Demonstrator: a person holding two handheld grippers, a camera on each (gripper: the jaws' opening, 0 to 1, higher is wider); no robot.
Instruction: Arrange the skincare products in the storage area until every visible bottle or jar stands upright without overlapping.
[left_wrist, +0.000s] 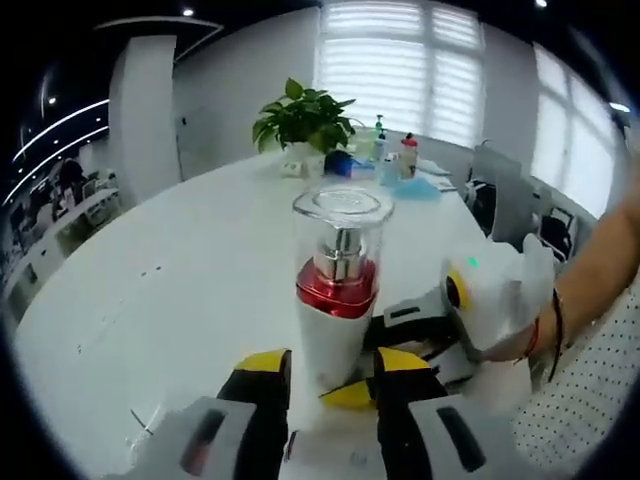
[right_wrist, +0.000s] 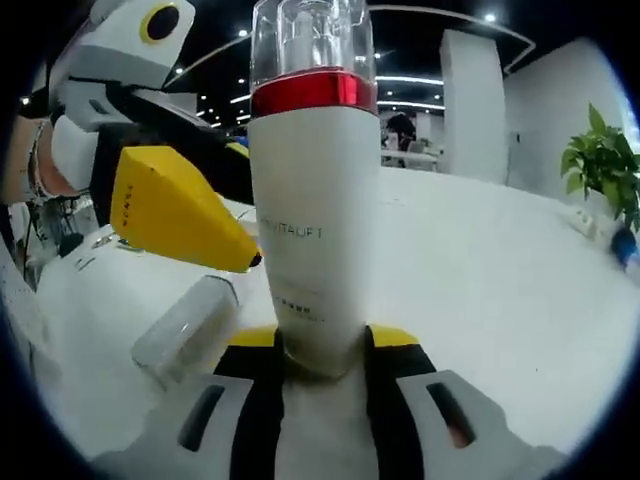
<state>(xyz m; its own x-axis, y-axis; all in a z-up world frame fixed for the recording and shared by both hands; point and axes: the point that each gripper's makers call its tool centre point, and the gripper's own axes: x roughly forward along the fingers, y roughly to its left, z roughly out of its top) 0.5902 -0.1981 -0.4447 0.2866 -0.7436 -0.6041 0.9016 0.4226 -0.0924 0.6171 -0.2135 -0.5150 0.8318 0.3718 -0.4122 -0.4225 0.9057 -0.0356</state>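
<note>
A white pump bottle (left_wrist: 335, 300) with a red band and a clear cap stands upright between my left gripper's (left_wrist: 333, 375) yellow pads, which press close on its lower body. From the right, a gloved hand brings my right gripper (left_wrist: 420, 325) to the same bottle. In the right gripper view the bottle (right_wrist: 312, 210) rises from between my right gripper's (right_wrist: 322, 350) jaws, shut on its base. There the left gripper's yellow fingertip (right_wrist: 175, 210) touches the bottle's left side. A clear jar or cap (right_wrist: 185, 325) lies on its side on the white table (right_wrist: 480, 290).
A potted plant (left_wrist: 303, 118) and several small bottles (left_wrist: 395, 155) stand at the table's far end (left_wrist: 200, 260). Chairs (left_wrist: 500, 200) line the right edge. The person's forearm (left_wrist: 600, 270) enters from the right over a dotted cloth (left_wrist: 590, 400).
</note>
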